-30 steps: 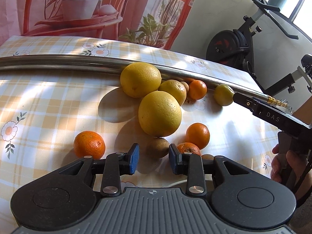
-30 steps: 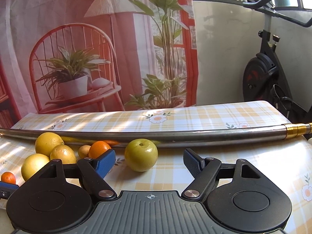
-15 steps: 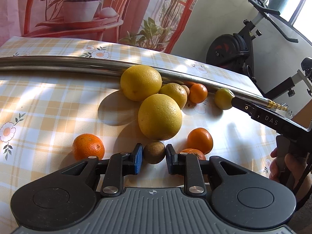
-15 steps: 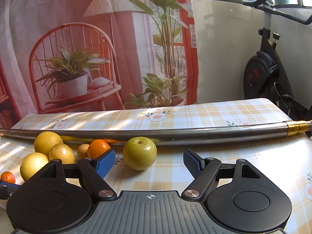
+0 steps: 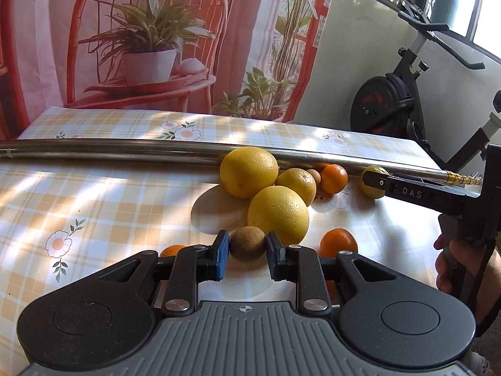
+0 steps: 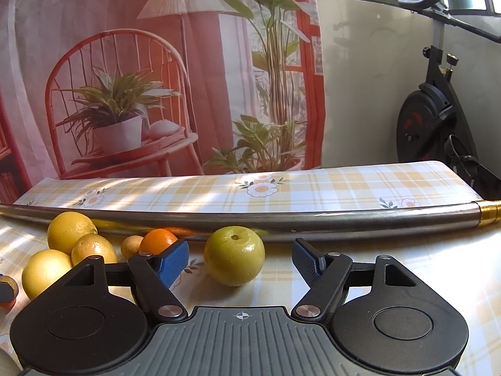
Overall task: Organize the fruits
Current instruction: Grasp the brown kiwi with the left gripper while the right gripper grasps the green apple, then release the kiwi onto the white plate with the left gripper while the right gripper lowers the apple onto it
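Brown kiwi (image 5: pixel 247 244) sits gripped in left fingers (image 5: pixel 219 255); right fingers (image 6: pixel 308 261) spread beside green fruit (image 6: pixel 234 255).

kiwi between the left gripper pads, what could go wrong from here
The kiwi sits between the left gripper's pads, but a firm grip isn't clear, so it may slip or roll out. The big yellow citrus lies right behind it; pushing forward could nudge it into the pile. The right gripper hangs open around the green fruit, which could roll.
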